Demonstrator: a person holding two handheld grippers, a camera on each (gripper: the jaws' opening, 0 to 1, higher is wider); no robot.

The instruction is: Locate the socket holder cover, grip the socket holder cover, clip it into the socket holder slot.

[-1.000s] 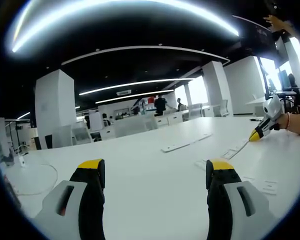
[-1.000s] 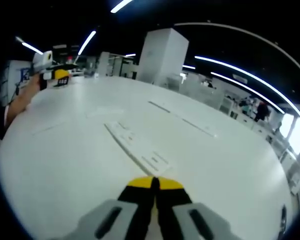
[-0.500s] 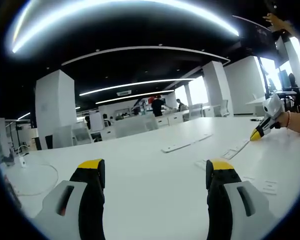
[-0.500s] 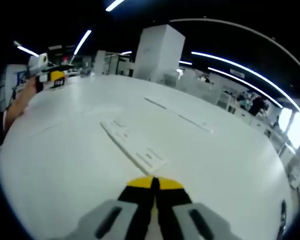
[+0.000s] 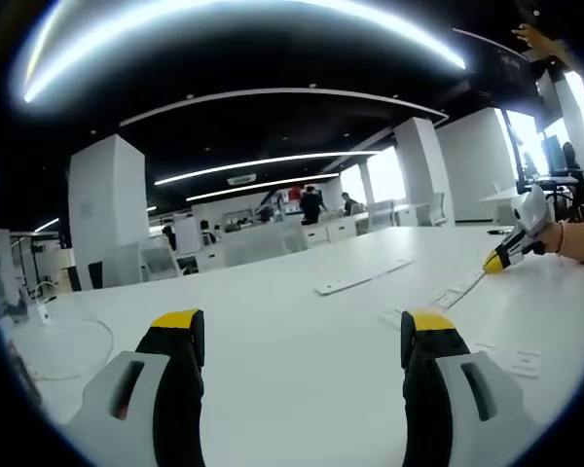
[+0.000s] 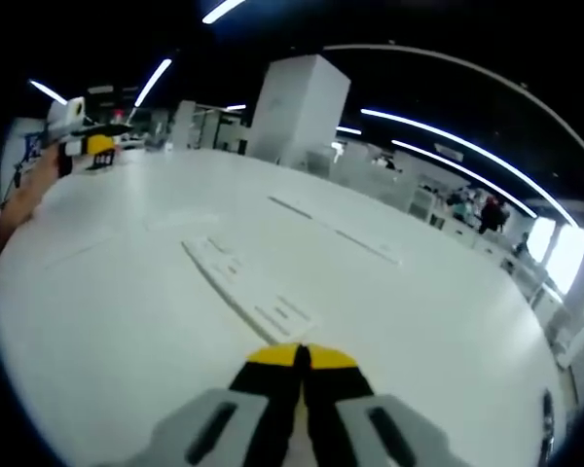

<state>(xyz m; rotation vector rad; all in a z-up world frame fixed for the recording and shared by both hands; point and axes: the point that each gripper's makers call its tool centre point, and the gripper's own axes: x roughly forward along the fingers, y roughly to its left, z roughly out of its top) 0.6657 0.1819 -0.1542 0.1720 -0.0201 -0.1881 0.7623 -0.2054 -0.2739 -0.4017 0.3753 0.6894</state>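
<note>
A long white strip with socket cut-outs (image 6: 245, 289) lies flat on the white table (image 6: 127, 331), just beyond my right gripper (image 6: 300, 356), whose yellow-tipped jaws are shut on nothing. From the left gripper view the same strip (image 5: 455, 291) lies at the right, with the right gripper (image 5: 496, 261) hovering at its far end, held by a hand. My left gripper (image 5: 303, 333) is open above bare table, jaws wide apart and empty. A second long flat white piece (image 5: 361, 280) lies farther back, also seen as a thin line (image 6: 336, 234).
A thin cable (image 5: 73, 362) loops on the table at the left. Small flat white parts (image 5: 519, 363) lie to the right of the left jaws. The left gripper (image 6: 86, 146) and a forearm (image 6: 19, 199) show far left. Desks, pillars and people stand behind.
The right gripper view has shifted a little, so the socket strip sits slightly further left in it. The left gripper has stayed still and open.
</note>
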